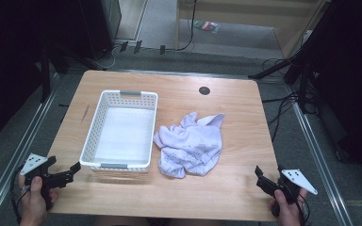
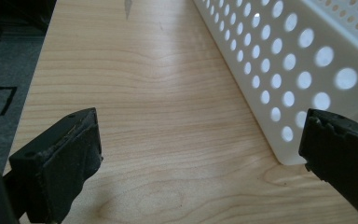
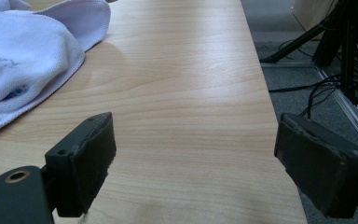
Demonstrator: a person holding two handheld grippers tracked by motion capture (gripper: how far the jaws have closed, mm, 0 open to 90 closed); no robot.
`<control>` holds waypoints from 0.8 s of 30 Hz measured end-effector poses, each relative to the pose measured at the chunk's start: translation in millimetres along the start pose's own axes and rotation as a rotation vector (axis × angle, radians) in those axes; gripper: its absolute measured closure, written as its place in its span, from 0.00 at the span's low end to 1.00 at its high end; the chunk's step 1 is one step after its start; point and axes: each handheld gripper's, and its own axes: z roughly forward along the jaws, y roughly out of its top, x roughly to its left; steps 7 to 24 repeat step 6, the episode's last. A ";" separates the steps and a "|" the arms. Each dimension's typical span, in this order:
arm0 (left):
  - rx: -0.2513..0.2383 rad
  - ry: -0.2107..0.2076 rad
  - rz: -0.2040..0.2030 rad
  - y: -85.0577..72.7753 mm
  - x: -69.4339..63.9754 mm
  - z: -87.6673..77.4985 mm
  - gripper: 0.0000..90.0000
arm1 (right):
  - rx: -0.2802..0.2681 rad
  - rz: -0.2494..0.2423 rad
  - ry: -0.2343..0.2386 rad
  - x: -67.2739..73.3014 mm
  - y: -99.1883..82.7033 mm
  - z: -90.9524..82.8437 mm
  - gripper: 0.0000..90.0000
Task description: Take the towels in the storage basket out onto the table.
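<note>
A white perforated plastic basket [image 1: 90,136] stands empty on the left half of the wooden table [image 1: 235,103]. Beside it on the right lies a crumpled pale lilac towel [image 1: 190,145], apart from the basket. My left gripper [image 1: 65,171] is open at the table's near left corner, just short of the basket's near left corner [image 2: 289,140], with nothing between its jaws. My right gripper [image 1: 269,172] is open at the near right corner, over bare wood, with the towel [image 3: 23,56] off to its left.
A small dark round hole [image 1: 204,90] is set in the table near its far edge. Metal rails [image 1: 318,155] flank the table, with cables and stand legs on the grey floor to the right [image 3: 326,51] and behind.
</note>
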 end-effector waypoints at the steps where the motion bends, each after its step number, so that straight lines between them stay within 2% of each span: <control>1: 0.000 0.000 0.000 0.0 0.0 0.0 0.00 | 0.000 0.000 0.000 0.0 0.0 0.0 0.14; 3: 0.008 -0.014 -0.013 0.5 2.9 0.6 0.00 | 0.001 0.000 0.001 -0.1 0.0 0.1 0.14; 6: -0.001 -0.010 -0.032 0.9 5.1 -1.1 0.00 | 0.003 0.002 0.000 -0.1 0.1 0.1 0.14; 24: -0.001 -0.010 -0.032 0.9 5.1 -1.1 0.00 | 0.003 0.002 0.000 -0.1 0.1 0.1 0.14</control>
